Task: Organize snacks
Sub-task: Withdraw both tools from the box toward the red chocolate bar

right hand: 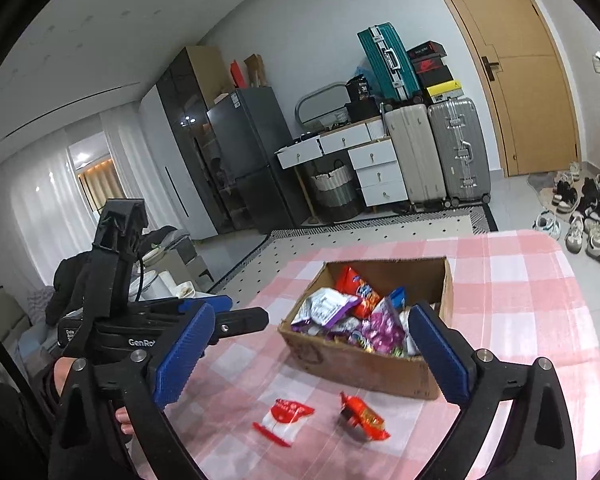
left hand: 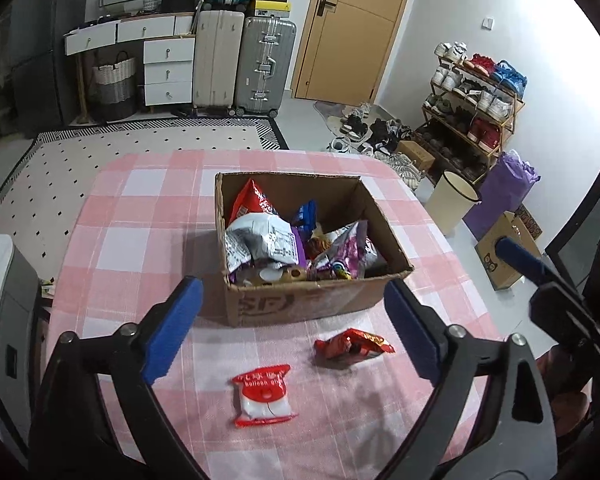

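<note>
A cardboard box (left hand: 320, 300) full of snack packets stands on the pink checked table (left hand: 140, 216); it also shows in the right wrist view (right hand: 364, 368). In front of it lie a red-and-white packet (left hand: 263, 396) (right hand: 285, 420) and a crumpled red packet (left hand: 352, 345) (right hand: 363, 417). My left gripper (left hand: 292, 320) is open and empty above the two loose packets. My right gripper (right hand: 308, 356) is open and empty, raised above the table on the box's near side. The left gripper body (right hand: 148, 320) shows at the left of the right wrist view.
Beyond the table are a patterned rug (left hand: 140, 140), suitcases (left hand: 244, 64), white drawers (left hand: 168, 68) and a door (left hand: 356, 28). A shoe rack (left hand: 472, 108), a bin (left hand: 454, 200) and a purple bag (left hand: 504, 196) stand at the right. A grey appliance (left hand: 4, 312) sits left of the table.
</note>
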Motion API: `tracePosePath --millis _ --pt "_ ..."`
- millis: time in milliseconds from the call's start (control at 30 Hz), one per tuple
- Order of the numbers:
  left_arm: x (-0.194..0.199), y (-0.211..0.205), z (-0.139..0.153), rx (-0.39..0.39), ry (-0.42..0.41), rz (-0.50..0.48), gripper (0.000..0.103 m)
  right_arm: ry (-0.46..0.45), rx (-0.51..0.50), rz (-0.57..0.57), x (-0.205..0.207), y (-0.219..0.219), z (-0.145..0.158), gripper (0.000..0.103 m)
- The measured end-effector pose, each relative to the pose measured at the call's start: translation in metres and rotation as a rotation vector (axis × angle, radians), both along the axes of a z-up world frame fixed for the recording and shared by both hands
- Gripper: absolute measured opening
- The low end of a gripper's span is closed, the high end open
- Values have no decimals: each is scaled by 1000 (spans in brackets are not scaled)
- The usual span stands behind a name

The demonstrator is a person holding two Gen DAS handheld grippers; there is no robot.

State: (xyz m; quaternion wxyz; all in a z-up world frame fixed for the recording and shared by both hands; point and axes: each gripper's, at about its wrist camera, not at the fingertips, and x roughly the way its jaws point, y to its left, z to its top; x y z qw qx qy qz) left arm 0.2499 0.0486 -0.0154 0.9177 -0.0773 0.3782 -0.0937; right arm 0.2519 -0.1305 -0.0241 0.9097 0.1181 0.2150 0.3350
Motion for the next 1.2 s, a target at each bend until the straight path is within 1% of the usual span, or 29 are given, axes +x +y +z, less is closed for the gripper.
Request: tracePosePath --millis 33,67,133,367,467,633,733,900,1100,1200 --pt "-4 0 1 0 -4 3 101 1 1 -1 -4 0 -2 100" --pt "-9 0 1 -1 -12 6 102 1 2 0 -6 -1 -3 100" --pt "-19 0 4 4 -29 11 102 1 1 0 -12 0 -5 100" --pt "-44 0 5 1 -46 15 102 4 2 -7 -29 -5 -20 101" --pt "-52 1 -1 -7 -54 19 102 15 -6 -14 -34 -5 -29 101" --pt "-65 3 -19 -12 -72 20 102 45 -36 -23 -36 -5 -49 101" --pt "-69 5 -31 -24 -67 27 102 72 -51 -27 -33 -4 -62 101" --pt "-68 13 -58 -70 -20 31 102 123 -69 -26 -22 0 -85 101" --pt "-68 28 -95 -155 40 67 102 184 -74 -19 -5 5 -108 101" --pt "-67 35 -111 -164 58 79 102 212 -83 -13 5 9 -118 101"
